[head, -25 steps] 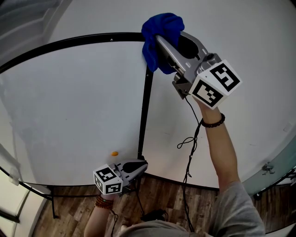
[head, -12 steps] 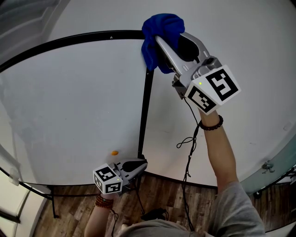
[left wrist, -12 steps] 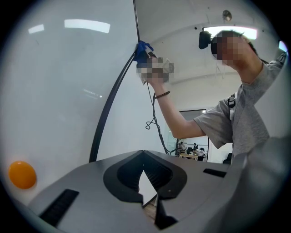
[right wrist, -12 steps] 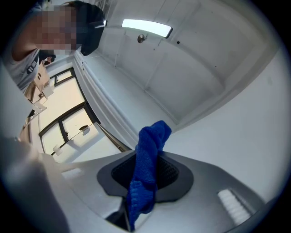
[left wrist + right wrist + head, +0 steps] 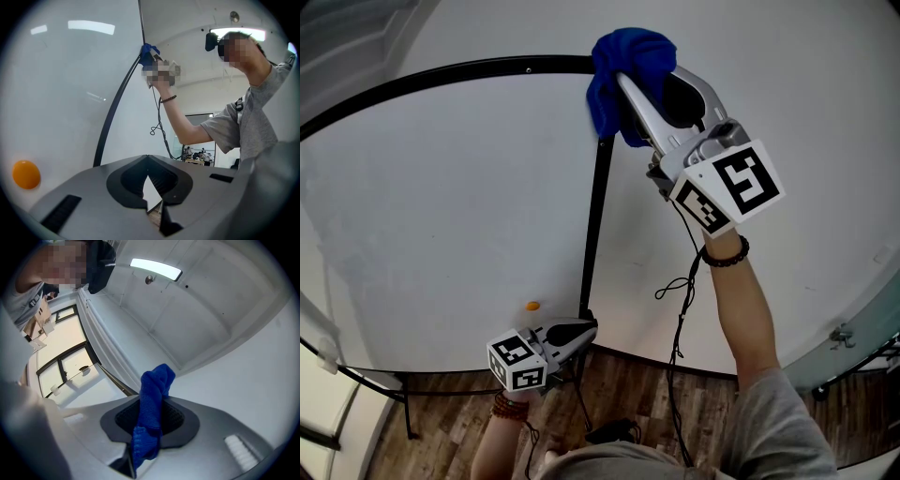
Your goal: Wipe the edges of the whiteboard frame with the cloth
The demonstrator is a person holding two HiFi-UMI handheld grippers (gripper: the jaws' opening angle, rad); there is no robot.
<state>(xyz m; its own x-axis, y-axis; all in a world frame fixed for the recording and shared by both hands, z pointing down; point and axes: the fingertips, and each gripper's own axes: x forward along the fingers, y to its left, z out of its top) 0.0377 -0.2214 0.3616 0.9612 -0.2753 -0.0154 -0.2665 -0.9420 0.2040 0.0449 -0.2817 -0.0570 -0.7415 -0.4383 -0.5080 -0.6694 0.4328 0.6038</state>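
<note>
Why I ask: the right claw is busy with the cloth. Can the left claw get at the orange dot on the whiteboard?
Probably yes. The left claw hangs empty by the whiteboard, low down, and the orange dot sits on bare board just to its left, nothing between. Its jaws are together.

the blue cloth point(image 5: 628, 58), crumpled into a thick wad, sits high at the top right corner of the thin black whiteboard frame point(image 5: 592, 234), seemingly pressed against the spot where its top and upright edges meet.
</note>
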